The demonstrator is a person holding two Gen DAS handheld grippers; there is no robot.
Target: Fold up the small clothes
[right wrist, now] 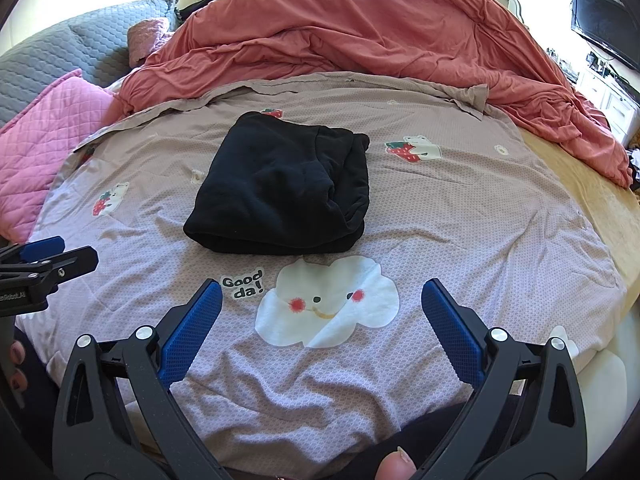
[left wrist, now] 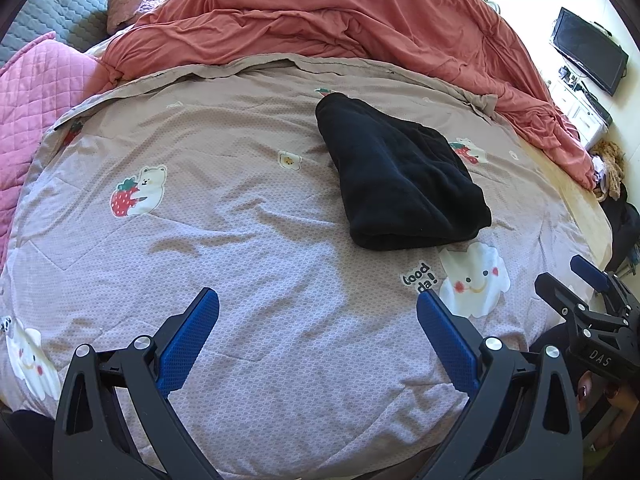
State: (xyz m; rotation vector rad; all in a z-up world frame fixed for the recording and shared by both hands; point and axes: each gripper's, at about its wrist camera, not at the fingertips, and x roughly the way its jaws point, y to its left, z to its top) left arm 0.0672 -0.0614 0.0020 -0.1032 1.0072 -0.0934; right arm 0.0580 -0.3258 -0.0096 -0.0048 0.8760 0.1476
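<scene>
Your bed's mauve cartoon-print quilt [right wrist: 460,216] carries the folded black fleece garment [right wrist: 280,188], lying just beyond the white cloud print [right wrist: 328,304]. Your left tool [left wrist: 318,312] and right tool [right wrist: 322,300] both gape wide, empty, well short of the garment.

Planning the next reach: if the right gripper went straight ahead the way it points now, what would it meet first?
Probably the printed bedcover, near its white cloud print, since the open right gripper looks angled down. The folded black garment lies beyond; depth is unclear.
</scene>
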